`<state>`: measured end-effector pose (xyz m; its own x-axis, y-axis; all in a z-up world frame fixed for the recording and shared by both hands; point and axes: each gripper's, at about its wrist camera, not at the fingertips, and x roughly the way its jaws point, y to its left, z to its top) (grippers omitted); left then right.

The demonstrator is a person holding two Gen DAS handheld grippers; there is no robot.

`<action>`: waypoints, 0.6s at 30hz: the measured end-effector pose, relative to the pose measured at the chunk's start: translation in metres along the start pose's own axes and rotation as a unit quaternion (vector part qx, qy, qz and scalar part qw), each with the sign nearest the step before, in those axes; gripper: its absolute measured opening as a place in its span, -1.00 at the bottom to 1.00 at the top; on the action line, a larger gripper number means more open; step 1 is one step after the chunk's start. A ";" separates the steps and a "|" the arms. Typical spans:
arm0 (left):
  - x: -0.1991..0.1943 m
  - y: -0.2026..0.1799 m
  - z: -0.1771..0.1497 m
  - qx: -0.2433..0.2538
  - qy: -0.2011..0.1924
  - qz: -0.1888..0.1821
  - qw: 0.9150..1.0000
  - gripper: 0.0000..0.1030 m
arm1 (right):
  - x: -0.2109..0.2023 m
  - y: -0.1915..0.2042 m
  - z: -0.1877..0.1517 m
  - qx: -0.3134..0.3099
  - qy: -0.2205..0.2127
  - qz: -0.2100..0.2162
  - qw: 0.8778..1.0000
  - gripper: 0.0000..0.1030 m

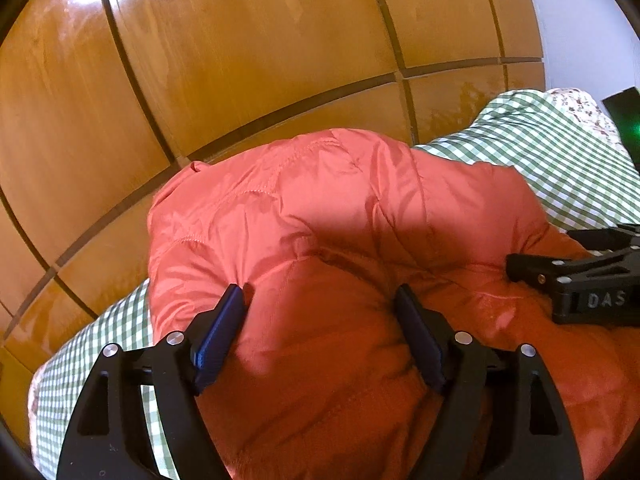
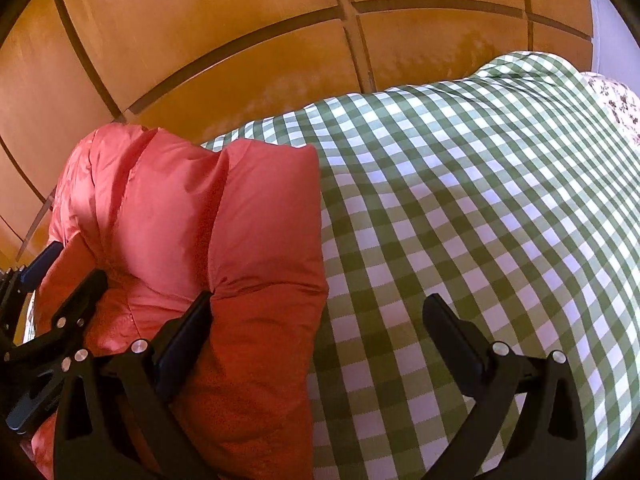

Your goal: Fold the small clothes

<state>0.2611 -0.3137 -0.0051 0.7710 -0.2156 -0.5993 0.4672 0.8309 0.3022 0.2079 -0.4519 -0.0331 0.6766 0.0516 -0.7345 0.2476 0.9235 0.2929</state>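
Observation:
A puffy coral-red quilted jacket (image 1: 320,208) lies bunched on a green-and-white checked cloth (image 1: 560,148). My left gripper (image 1: 320,300) is open, its two blue-padded fingers pressed into the jacket on either side of a fold. My right gripper (image 2: 316,308) is open over the jacket's (image 2: 192,208) right edge: its left finger (image 2: 188,320) presses into the jacket, its right finger (image 2: 448,324) stands over the checked cloth (image 2: 480,200). The right gripper's black body also shows in the left wrist view (image 1: 576,280), resting on the jacket at the right.
A brown tiled floor (image 1: 240,52) lies beyond the cloth's far edge. A flowered fabric (image 1: 580,108) shows at the cloth's far right corner. A dark object with a green light (image 1: 628,120) stands at the right edge.

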 end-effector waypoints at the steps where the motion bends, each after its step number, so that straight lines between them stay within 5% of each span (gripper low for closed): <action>1: -0.004 0.002 0.000 0.001 0.002 -0.005 1.000 0.55 | -0.003 0.000 0.000 -0.001 0.003 0.004 1.000 0.96; 4: -0.018 0.019 -0.004 -0.028 0.011 -0.019 0.999 0.94 | -0.004 -0.004 0.001 0.017 0.024 0.034 0.999 0.96; 10: -0.037 0.075 -0.046 -0.173 0.010 -0.081 0.981 0.93 | 0.012 -0.029 -0.001 0.091 0.090 0.146 0.981 0.97; 14: -0.036 0.091 -0.070 -0.236 0.012 -0.139 0.962 0.93 | 0.020 -0.040 -0.003 0.108 0.101 0.191 0.970 0.97; 18: -0.022 0.105 -0.091 -0.320 0.021 -0.215 0.922 0.93 | 0.025 -0.032 -0.003 0.095 0.123 0.229 0.961 0.97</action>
<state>0.2534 -0.1750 -0.0279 0.5498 -0.5875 -0.5938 0.3645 0.8084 -0.4623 0.2142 -0.4792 -0.0626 0.5658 0.5458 -0.6180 0.1012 0.6979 0.7090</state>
